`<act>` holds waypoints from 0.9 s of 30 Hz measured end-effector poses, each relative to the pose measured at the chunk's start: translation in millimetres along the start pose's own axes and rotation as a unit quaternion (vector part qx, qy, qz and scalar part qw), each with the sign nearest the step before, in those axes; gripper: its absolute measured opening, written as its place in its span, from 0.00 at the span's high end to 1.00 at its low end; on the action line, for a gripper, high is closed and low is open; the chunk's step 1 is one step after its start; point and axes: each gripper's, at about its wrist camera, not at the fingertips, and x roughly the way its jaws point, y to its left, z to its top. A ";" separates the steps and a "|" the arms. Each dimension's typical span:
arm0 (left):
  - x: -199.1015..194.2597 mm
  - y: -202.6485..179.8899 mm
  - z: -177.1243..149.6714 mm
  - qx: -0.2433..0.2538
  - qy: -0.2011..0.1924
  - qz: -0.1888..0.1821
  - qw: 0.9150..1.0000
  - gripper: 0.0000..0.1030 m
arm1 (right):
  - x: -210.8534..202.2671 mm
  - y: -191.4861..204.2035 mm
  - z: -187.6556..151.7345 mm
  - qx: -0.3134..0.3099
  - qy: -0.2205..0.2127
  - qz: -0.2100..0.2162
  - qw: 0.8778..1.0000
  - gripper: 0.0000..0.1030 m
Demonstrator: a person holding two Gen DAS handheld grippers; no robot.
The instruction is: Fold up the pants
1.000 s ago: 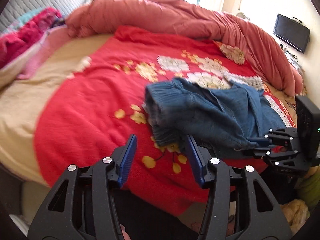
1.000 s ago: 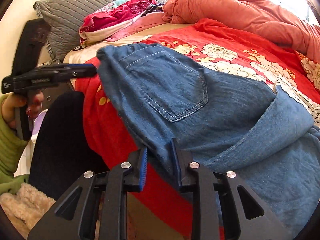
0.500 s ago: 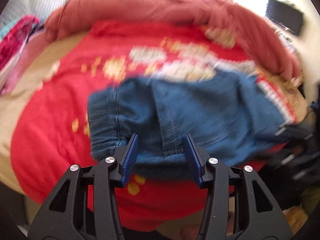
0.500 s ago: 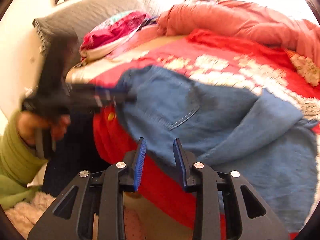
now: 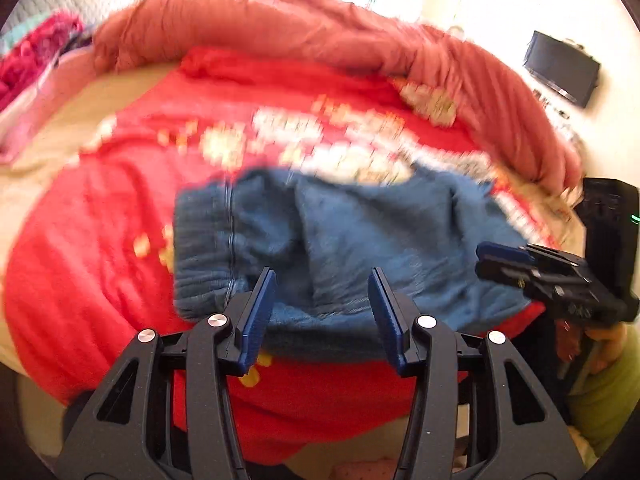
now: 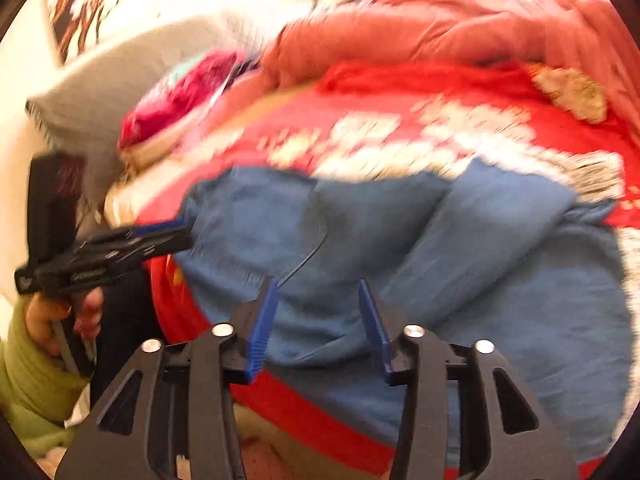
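A: Nearest, what do the two tools show?

B: Left gripper (image 5: 322, 314): blue pads spread, nothing pinched, the denim's near edge lying beyond and between them. Right gripper (image 6: 318, 322): jaws opening, pads parted over the cloth without pressing it. A hand (image 6: 60, 316) in a green sleeve (image 6: 28, 376) holds the left tool.

A: And the task's thing?

B: The blue pants (image 5: 340, 248) lie bunched near the front edge of the bed, elastic waistband to the left in the left view, a back pocket (image 6: 304, 232) showing in the right view.

A: The surface beneath?

B: A red floral bedspread (image 5: 100, 248) over a beige sheet (image 5: 60, 128).

A: Farther back?

B: A rumpled salmon duvet (image 5: 320, 36) along the far side; a grey quilted pillow (image 6: 104, 92) with pink clothing (image 6: 180, 100); a dark screen (image 5: 562, 68) on the pale wall; a framed picture (image 6: 84, 4), blurred.
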 end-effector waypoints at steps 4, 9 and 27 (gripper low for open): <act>-15.9 -25.0 16.4 0.033 -0.022 -0.013 0.999 0.53 | -25.3 -33.0 15.9 0.030 -0.032 -0.050 0.998 0.51; 22.2 -69.3 24.1 0.050 0.023 -0.101 0.993 0.53 | -41.8 -72.1 33.7 0.056 -0.043 -0.104 0.992 0.44; 145.5 -125.1 12.3 0.039 0.111 -0.242 0.963 0.90 | 70.0 -113.1 122.4 -0.007 0.078 -0.157 0.984 0.38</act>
